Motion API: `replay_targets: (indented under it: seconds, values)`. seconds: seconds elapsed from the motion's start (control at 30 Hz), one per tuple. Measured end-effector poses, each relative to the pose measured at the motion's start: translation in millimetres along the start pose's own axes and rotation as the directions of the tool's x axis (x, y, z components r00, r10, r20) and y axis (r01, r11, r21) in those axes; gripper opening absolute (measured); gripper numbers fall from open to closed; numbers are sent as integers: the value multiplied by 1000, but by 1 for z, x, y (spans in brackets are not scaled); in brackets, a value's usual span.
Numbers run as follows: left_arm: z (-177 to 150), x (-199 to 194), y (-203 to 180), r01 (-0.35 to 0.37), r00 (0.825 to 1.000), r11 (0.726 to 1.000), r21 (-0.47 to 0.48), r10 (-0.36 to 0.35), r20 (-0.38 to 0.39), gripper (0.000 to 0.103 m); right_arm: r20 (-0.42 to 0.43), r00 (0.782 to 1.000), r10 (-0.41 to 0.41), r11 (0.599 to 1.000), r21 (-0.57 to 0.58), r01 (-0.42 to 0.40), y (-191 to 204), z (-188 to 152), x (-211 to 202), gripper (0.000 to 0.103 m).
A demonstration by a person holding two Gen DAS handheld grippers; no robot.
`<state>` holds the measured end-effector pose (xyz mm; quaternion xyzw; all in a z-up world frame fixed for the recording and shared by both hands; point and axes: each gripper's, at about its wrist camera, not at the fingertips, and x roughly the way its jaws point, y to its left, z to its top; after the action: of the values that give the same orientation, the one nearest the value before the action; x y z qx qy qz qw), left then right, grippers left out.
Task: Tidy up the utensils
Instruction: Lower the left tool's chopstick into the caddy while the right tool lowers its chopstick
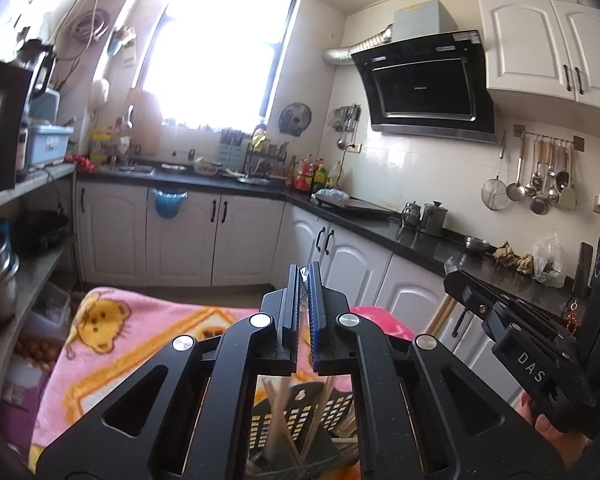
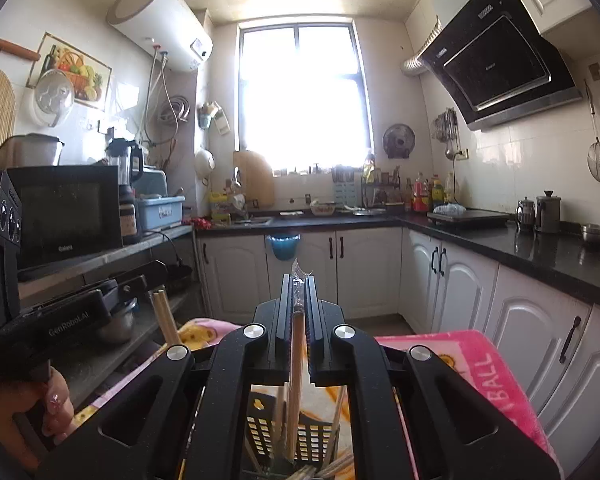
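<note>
Chopsticks (image 2: 297,344) in plastic wrap sit clamped in the right gripper (image 2: 299,280), right above the black holder (image 2: 260,428). Left gripper (image 1: 305,270) pinched nearly closed, nothing in it.

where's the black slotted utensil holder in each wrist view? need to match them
Left wrist: black utensil holder at bottom centre, seen through the left gripper frame, chopsticks in it.
Right wrist: same holder at bottom centre, below the right gripper.
Shared landmark: pink blanket under it.

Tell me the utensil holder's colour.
Black utensil holder with perforated sides; clearest in the right wrist view.
</note>
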<state>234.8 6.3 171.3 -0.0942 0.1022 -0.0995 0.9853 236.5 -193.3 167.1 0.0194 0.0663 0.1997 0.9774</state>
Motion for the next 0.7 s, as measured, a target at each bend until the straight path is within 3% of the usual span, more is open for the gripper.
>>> replay_targets:
  seconds: [0.43,0.7]
  values:
    - [-37,17,19,-1,992,999,-52,-6,-124,2,-121,993,5,999,43,0,0,-37,15,7]
    - [-52,12,14,20,979,999,-34,-26,-203,2,-166,986,5,999,51,4,0,-48,6,21]
